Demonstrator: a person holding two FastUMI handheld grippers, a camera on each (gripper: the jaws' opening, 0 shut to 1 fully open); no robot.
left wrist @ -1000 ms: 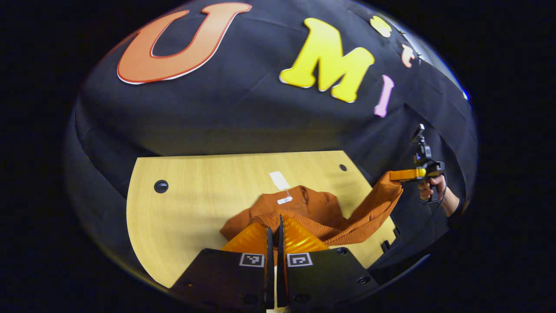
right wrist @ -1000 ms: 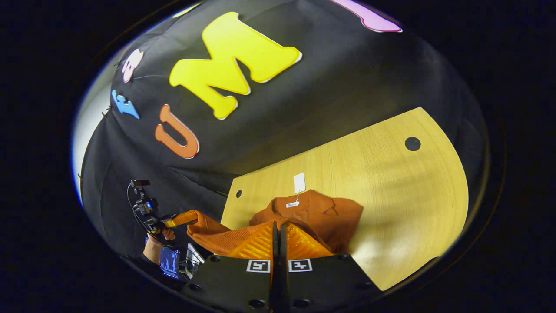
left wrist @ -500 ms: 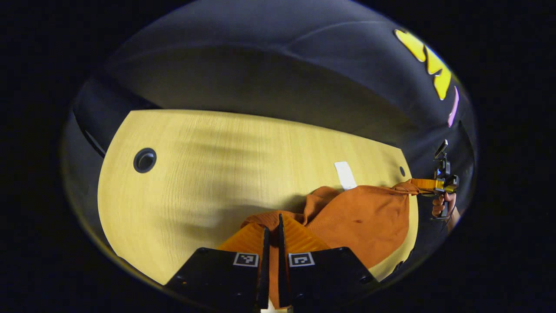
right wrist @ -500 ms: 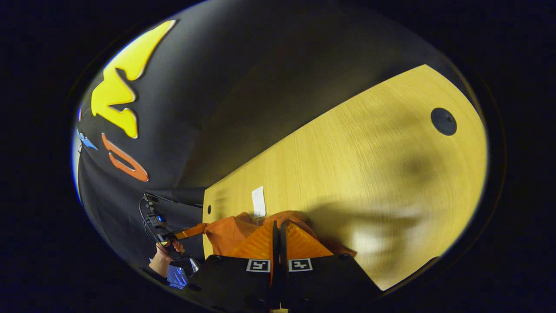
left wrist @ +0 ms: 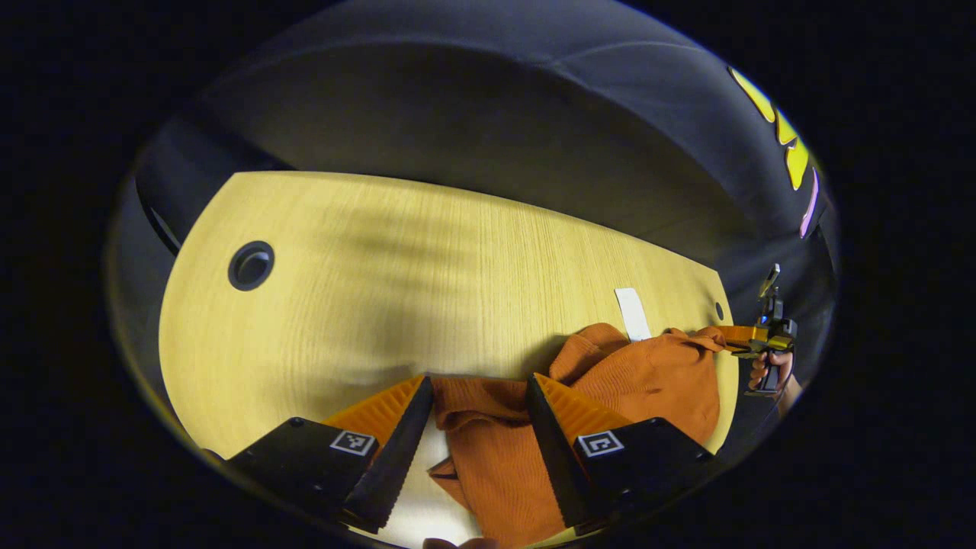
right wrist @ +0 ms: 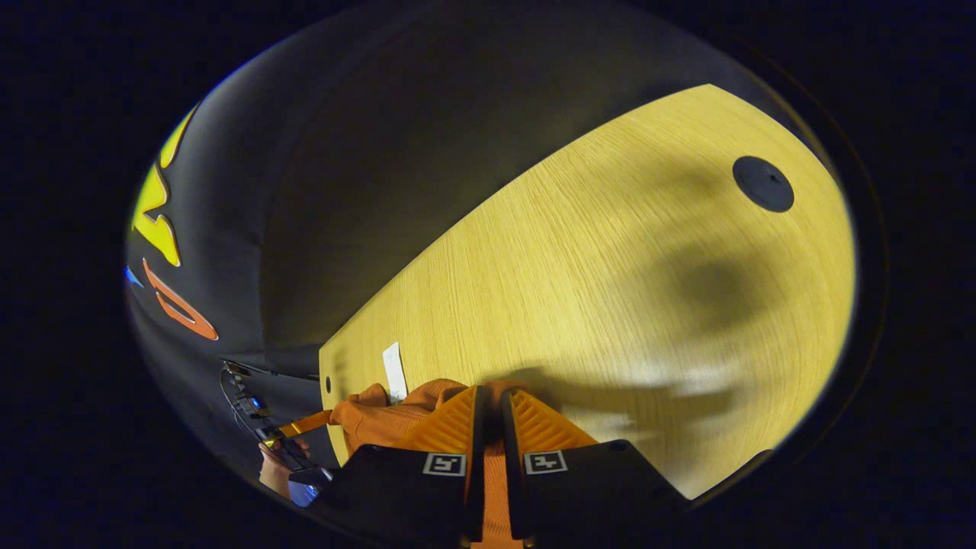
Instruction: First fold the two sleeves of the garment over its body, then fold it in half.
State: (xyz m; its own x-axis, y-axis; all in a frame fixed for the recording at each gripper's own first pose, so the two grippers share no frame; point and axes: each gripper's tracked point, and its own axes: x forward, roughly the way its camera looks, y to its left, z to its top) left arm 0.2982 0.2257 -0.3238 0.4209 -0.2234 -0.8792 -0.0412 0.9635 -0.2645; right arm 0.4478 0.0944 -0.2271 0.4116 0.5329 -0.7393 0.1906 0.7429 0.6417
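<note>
My left gripper (left wrist: pixel 476 396) is spread apart, sweater (left wrist: pixel 648 374) lying loose between its fingers on the bench (left wrist: pixel 381 267). My right gripper (right wrist: pixel 492 412) is clamped on the sweater's edge.

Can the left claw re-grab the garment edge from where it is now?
Probably yes. The left claw is open with the orange garment lying right between its fingers on the table; nothing sits in the way.
</note>
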